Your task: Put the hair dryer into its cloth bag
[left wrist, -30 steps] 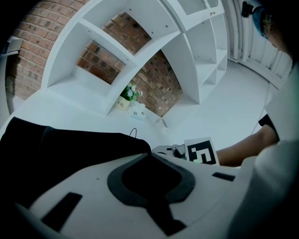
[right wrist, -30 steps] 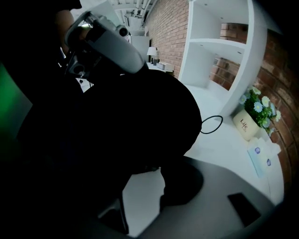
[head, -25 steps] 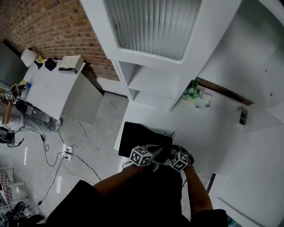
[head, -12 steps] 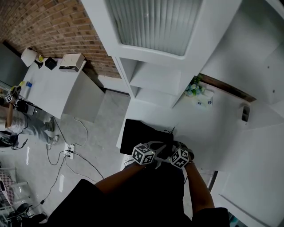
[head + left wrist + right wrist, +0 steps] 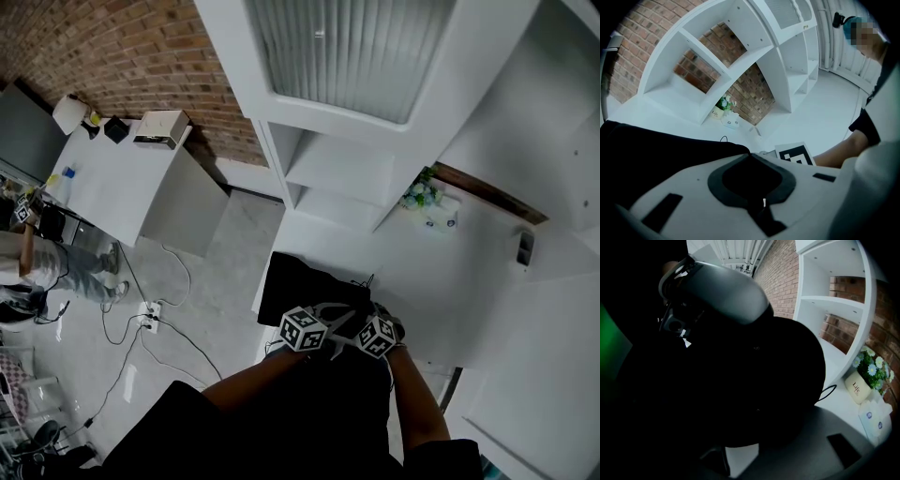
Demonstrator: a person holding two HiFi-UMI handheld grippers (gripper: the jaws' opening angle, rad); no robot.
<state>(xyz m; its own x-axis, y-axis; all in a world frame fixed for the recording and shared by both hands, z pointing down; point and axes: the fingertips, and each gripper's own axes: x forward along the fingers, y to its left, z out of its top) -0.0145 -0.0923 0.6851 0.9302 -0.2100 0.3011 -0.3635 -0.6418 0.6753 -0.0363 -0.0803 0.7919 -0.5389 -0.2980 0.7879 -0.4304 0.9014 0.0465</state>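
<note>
left gripper [image 5: 750,155]: jaws together, tips nipped on the near rim of the cloth bag [image 5: 656,150]. I read this as pinning the mouth so the cloth doesn't slide.
right gripper [image 5: 371,324]: just beside the left one, at the same rim. Black cloth bulges over the jaws in its own view, with one grey jaw and a sliver of white showing under it. Clamped or only pushed in, I cannot tell.
why both there: I judge both tools are working the bag's opening, one holding, one tucking or feeding.
hair dryer: no view shows it plainly. The bag looks rounded and full in the right gripper view, so I guess it's inside or going in.
grey rounded body [image 5: 717,291]: sits above the cloth. Could be the dryer or the other tool, I can't tell.
bag place: flat on the white counter [image 5: 441,272], near its front edge, right below the head camera.
around: shelf unit [image 5: 337,178] behind the bag. Flower pot [image 5: 419,195] and tissue box [image 5: 442,218] to the right, well apart.
in the way: only the cloth itself, which hides the right jaws from me. Floor cables [image 5: 159,323] and a person [image 5: 28,262] are far left, no concern.
</note>
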